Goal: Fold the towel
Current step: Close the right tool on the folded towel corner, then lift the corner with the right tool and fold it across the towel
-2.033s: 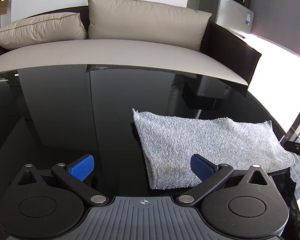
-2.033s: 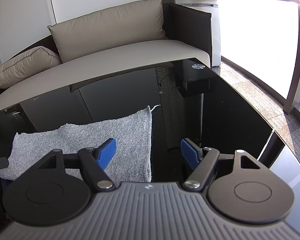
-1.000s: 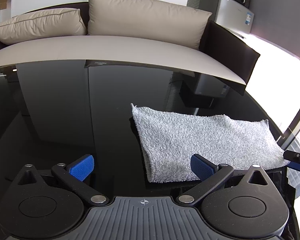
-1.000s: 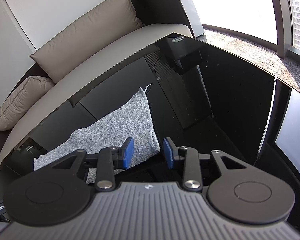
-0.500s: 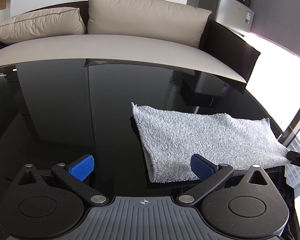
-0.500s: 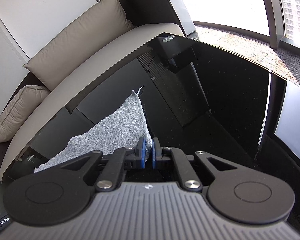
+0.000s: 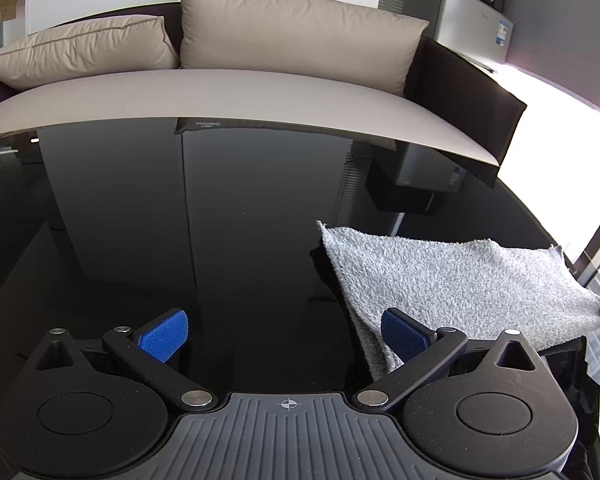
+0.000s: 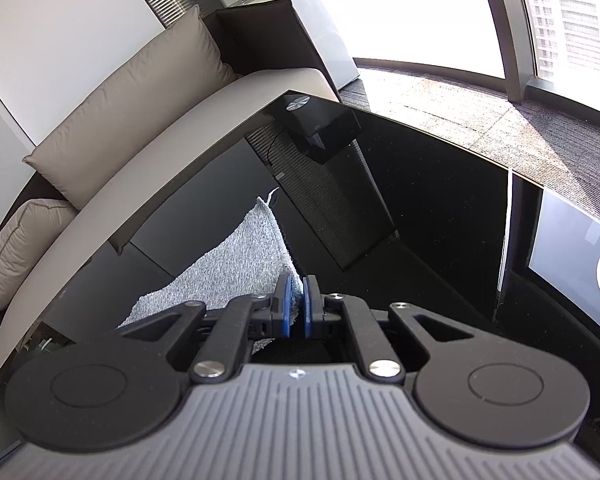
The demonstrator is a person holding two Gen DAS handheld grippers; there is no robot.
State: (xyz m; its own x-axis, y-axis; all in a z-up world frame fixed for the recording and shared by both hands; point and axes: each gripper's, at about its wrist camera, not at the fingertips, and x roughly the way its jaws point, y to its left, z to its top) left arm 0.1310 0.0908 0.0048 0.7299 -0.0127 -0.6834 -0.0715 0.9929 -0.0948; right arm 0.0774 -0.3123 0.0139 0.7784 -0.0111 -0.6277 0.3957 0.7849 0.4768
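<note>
Pinching one grey towel at its near corner, right gripper closed on it. Left gripper spread wide, holding nothing. Towel lies on black table; two cushions behind.

Sharp fisheye frames; blown-out window daylight glares across reflective black table.

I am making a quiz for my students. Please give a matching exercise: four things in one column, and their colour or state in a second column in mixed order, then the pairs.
Things
1. towel
2. table
3. left gripper
4. right gripper

Colour or state
A. open, holding nothing
B. glossy black
C. shut on a towel corner
D. grey, fuzzy

Pairs: 1-D, 2-B, 3-A, 4-C
</note>
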